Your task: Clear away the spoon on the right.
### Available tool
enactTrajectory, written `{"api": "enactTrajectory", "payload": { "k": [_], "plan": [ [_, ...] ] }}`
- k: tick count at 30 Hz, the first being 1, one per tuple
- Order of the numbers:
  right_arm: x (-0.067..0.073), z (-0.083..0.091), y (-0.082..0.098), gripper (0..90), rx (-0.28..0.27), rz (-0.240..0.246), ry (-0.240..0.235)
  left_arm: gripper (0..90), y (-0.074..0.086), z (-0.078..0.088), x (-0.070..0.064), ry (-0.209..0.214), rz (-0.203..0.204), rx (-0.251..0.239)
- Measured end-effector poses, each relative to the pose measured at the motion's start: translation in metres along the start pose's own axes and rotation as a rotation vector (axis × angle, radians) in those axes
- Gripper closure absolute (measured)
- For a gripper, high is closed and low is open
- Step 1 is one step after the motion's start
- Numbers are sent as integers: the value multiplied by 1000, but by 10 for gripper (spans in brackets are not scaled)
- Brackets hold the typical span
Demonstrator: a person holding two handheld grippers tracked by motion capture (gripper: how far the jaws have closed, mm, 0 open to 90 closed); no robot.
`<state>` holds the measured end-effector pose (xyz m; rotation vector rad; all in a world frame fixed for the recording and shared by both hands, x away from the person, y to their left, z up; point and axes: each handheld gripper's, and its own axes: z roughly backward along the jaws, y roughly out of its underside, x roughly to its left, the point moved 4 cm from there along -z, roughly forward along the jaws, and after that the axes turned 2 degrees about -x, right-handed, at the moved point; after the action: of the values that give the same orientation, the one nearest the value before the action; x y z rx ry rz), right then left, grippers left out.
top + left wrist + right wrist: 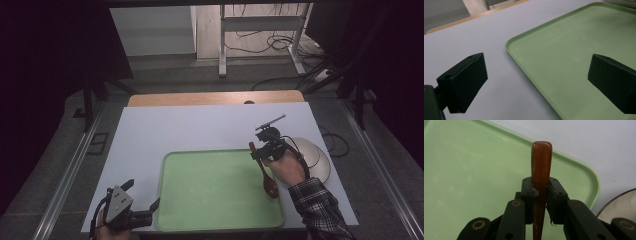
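1. Green tray (215, 195) sits front and centre on the white tabletop (190, 127) in the high view. Over at its 3 o'clock edge, the right tongs (261, 151) are clamped on a brown wooden spoon (266, 176), gripping the handle near its top end. The spoon hangs tilted, bowl end down at about 5 o'clock, low over the tray's right side; whether the bowl touches the tray I cannot tell. White plates (312, 155) lie just beyond the hand, at 3 o'clock off the tray. Down at 7 o'clock, the left tongs (142, 200) sit beside the tray's near left corner, gaping wide, nothing in them.

2. Left gripper view: the left tongs (536, 80) stand well apart and empty. One jaw hangs over bare tabletop (474, 32), the other over the tray (564, 42), with the tray's rim running between them.

3. Right gripper view: the right tongs (540, 190) are squeezed tight on the spoon (541, 162), its rounded handle tip poking out at 12 o'clock. Tray (474, 165) lies beneath, and a plate (621, 206) edge peeks in at 4 o'clock.
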<state>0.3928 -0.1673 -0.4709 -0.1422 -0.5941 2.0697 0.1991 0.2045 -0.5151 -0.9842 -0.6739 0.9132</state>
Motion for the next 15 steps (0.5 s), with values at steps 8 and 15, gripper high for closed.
{"api": "enactTrajectory", "payload": {
  "k": [8, 15],
  "plan": [
    [-2, -15, 8, 769, 23, -3, 13, 23, 0, 0, 0, 0, -1, 0],
    [-6, -29, 16, 761, 37, -2, 36, 23, 0, 0, 0, 0, -2, 1]
  ]
}}
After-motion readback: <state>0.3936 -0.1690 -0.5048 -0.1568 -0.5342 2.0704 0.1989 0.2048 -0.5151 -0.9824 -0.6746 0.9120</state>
